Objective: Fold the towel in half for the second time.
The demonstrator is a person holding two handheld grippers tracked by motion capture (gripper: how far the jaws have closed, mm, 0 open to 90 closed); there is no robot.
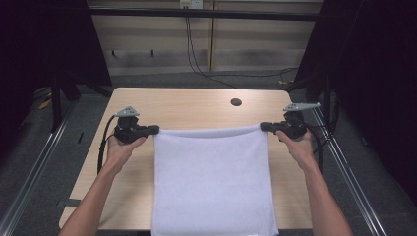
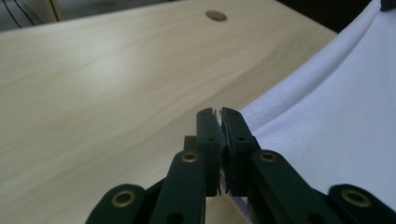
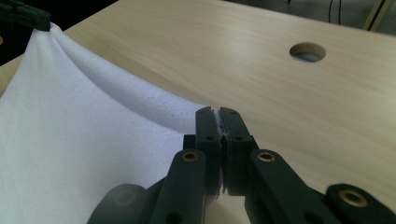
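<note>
Where the high view looks down on the light wooden table (image 1: 196,105), a white towel (image 1: 212,182) lies spread over its middle and near part, its lower edge reaching past the table's near edge. The left gripper (image 1: 156,130) sits at the towel's far left corner and the right gripper (image 1: 263,127) at its far right corner, each held in one of the person's hands, with bare forearms coming in from below. Between the two grippers the towel's far edge runs nearly straight and looks slightly raised off the wood. A round hole (image 1: 236,102) in the tabletop lies beyond that edge, nearer the right gripper, and dark cables (image 1: 196,59) trail across the floor behind the table. From the left gripper view, the left gripper (image 2: 218,112) has its two black jaws pressed together on the towel's corner, a sliver of cloth showing between them, while the towel (image 2: 336,126) stretches away to the right and the hole (image 2: 216,16) shows far off on the wood. From the right gripper view, the right gripper (image 3: 217,111) is likewise clamped on its corner of the towel (image 3: 74,140), which runs off to the left in a rolled, lifted edge; the hole (image 3: 307,51) lies to the upper right, apart from the cloth.
</note>
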